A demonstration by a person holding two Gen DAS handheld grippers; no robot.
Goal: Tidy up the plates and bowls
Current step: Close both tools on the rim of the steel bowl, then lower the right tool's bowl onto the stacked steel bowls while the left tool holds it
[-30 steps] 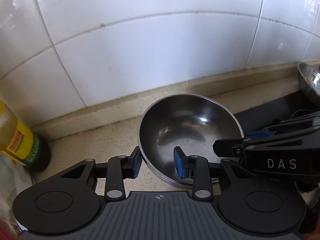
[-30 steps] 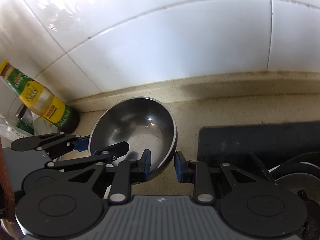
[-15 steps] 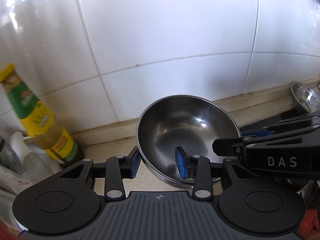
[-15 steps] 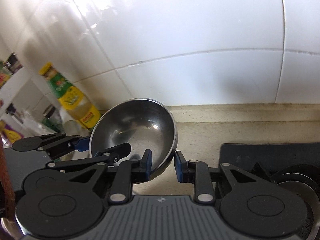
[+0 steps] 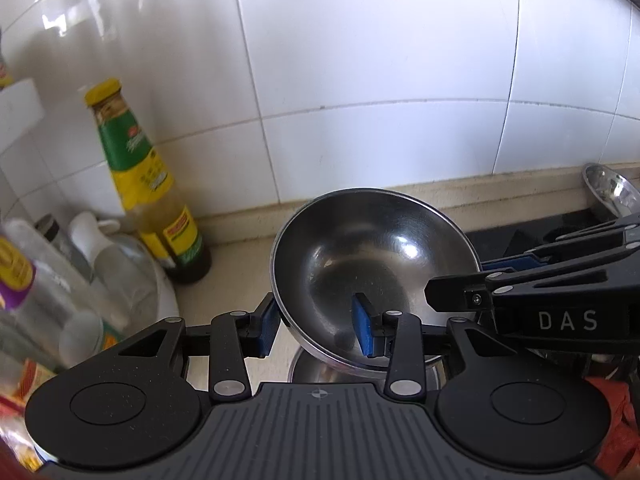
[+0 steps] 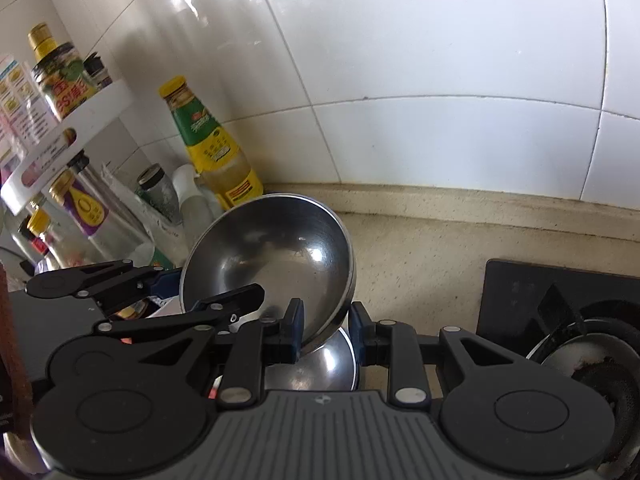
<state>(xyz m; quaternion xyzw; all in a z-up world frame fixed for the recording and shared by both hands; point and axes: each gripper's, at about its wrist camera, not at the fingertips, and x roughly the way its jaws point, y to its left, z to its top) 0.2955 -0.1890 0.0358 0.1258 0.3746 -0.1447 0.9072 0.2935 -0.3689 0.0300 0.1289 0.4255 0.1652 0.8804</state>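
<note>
Left tool (image 5: 316,326) pinches the near-left rim of the round, shiny steel bowl (image 5: 376,264); right tool (image 6: 326,330) pinches its near-right rim. Raised and tilted between them, the bowl hangs over another steel bowl (image 6: 320,364) on the speckled beige table (image 6: 420,264).

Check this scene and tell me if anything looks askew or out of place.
The steel bowl is tilted in the air, its rim straddled by both the left gripper and the right gripper, above a second bowl on the counter. Nothing looks spilled or damaged.
</note>
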